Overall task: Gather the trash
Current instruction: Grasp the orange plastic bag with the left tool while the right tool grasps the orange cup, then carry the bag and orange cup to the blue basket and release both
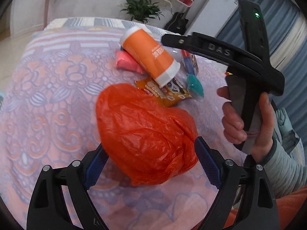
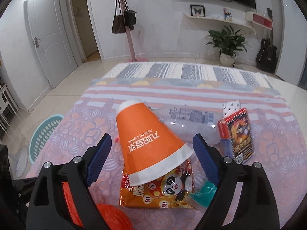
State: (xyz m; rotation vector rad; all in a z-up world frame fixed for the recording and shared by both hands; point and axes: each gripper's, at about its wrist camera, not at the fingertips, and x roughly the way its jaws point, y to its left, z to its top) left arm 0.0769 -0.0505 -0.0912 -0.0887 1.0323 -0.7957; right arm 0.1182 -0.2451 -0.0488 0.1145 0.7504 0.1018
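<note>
A table point(image 2: 191, 94) covered by a pink and lavender floral blanket fills both views. On it, at the centre of the left wrist view, sits a crumpled orange plastic bag point(image 1: 145, 134), the biggest of the loose things. The left gripper point(image 1: 151, 164) has its jaws spread wide on either side of the bag's near end; the bag bulges between the blue pads, and whether they touch it I cannot tell.

At 12 o'clock from the bag, an orange paper cup point(image 2: 151, 143) lies tipped on its side, its wide white rim towards the camera and resting on a yellow snack wrapper point(image 2: 161, 193) printed with a panda. The right gripper point(image 2: 153, 159) is wide open, one finger at each side of the cup, gripping nothing. In the left wrist view a hand point(image 1: 247, 122) grasps this gripper's handle at 3 o'clock.

Behind the cup, towards 1 o'clock, lies a clear plastic bottle point(image 2: 191, 120) (flattened-looking, label upward). At 3 o'clock from the cup lies a dark printed packet point(image 2: 239, 134). A teal wrapper point(image 2: 205, 193) lies at the snack wrapper's 3 o'clock edge, touching it. A pink packet point(image 1: 127, 62) lies at the cup's 9 o'clock side in the left wrist view.

Off the table at 9 o'clock stands a teal plastic basket point(image 2: 44, 136).
</note>
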